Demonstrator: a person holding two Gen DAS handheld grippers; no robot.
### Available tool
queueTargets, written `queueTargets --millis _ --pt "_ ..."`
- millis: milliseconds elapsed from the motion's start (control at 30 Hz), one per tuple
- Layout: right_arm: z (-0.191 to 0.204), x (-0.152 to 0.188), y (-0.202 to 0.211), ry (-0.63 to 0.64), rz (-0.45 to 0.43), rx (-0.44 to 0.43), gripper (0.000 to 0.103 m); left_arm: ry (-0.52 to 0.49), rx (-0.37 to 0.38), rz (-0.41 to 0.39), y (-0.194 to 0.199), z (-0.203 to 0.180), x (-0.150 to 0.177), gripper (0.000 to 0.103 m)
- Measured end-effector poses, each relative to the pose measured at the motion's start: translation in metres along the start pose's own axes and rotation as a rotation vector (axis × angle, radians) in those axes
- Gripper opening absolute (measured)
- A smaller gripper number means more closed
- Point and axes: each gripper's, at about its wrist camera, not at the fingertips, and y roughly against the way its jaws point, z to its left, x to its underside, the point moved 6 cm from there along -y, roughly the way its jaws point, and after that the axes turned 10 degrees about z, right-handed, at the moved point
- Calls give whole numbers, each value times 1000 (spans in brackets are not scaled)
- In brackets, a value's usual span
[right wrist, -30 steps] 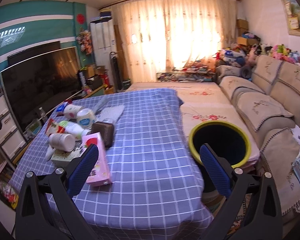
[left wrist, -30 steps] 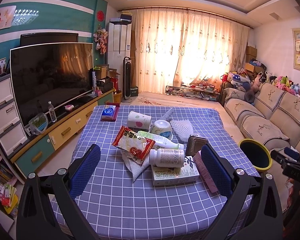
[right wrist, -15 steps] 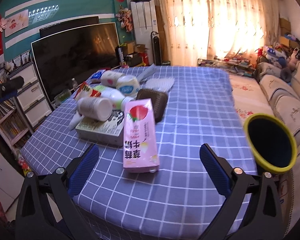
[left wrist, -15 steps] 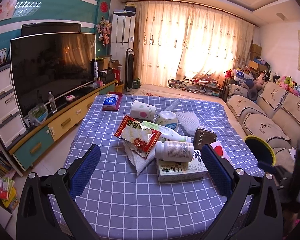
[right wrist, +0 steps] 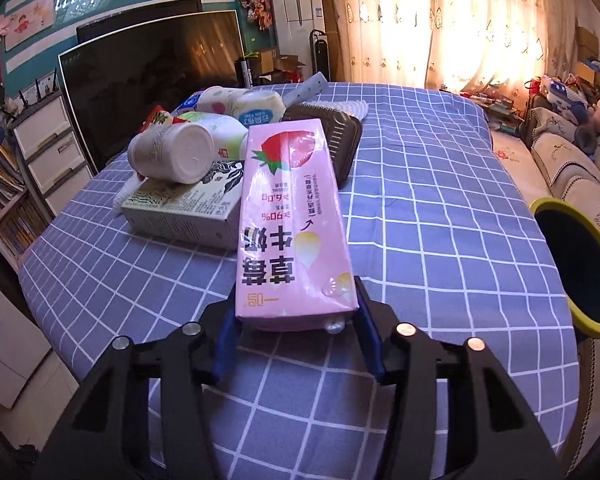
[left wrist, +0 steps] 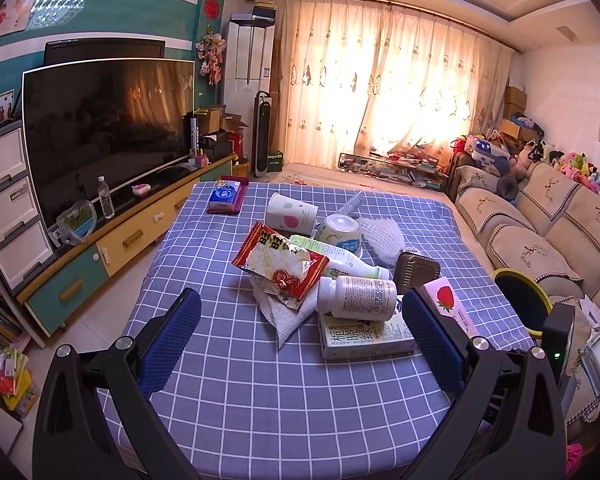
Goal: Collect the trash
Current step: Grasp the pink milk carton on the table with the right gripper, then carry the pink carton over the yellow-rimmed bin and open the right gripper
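Note:
A pink strawberry milk carton lies on the blue checked tablecloth. My right gripper has its jaws closing on the carton's near end, with a blue pad against each side. The same carton shows at the right of the trash pile in the left wrist view. My left gripper hovers open over the near part of the table, nothing between its fingers. Just beyond it lie a white bottle, a tea box and a red snack bag.
A yellow-rimmed bin stands off the table's right side, by the sofa. Paper cups, a brown tray and white foam netting lie farther back. A TV on a low cabinet runs along the left.
My right gripper dropped and moved in on the pink carton, and its jaws went from wide open to narrow around it. The left gripper barely shifted and stays open.

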Motion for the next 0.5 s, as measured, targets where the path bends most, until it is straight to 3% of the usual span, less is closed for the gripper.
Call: queueTargets --millis 333,500 --pt "-5 -21 66 -27 -158 -67 47 -9 4 7 -5 -3 3 99" --pt "-13 -25 80 -38 -171 -67 47 -3 7 2 -3 -1 1 99"
